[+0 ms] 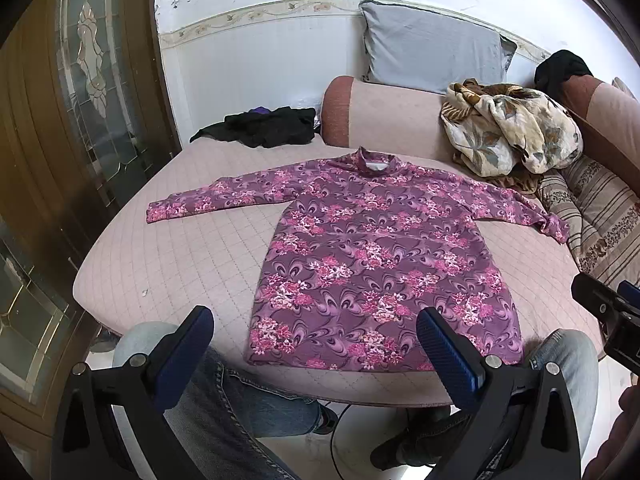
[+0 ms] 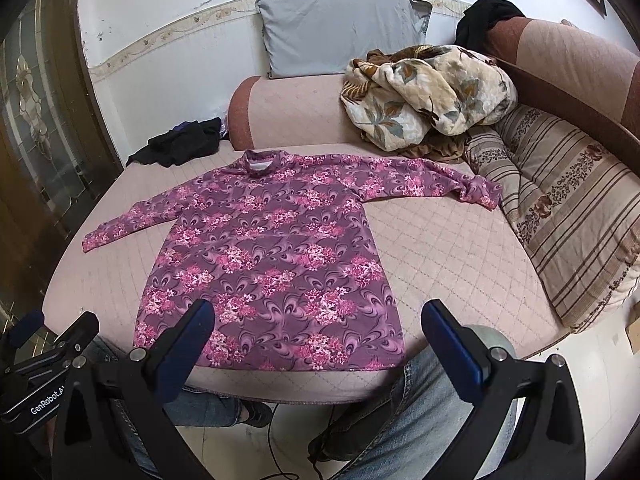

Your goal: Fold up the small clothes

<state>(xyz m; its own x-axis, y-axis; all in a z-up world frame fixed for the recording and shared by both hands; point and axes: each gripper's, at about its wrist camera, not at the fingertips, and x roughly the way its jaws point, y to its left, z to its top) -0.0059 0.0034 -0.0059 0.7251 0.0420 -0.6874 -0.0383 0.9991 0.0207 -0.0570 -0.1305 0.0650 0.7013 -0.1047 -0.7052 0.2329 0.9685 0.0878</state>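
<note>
A purple flowered top [image 1: 372,248] lies spread flat on the quilted pink bed [image 1: 192,248], face up and unfolded. Its long axis runs from the hem, which lies along the near edge of the bed just in front of the person's jean-clad knees [image 2: 408,412], to the high collar [image 2: 262,160], which points away toward the bolster [image 1: 392,116] and the grey pillow [image 2: 340,28] at the wall. Both sleeves stretch out sideways, the right one ending near the striped cushion [image 2: 568,216]. The left gripper [image 1: 316,344] hovers above the hem with its jaws wide apart and empty. The right gripper [image 2: 318,336] hangs likewise over the hem's right corner, fingers spread and holding nothing. A crumpled flowered blanket [image 2: 424,92] sits beyond the top.
</note>
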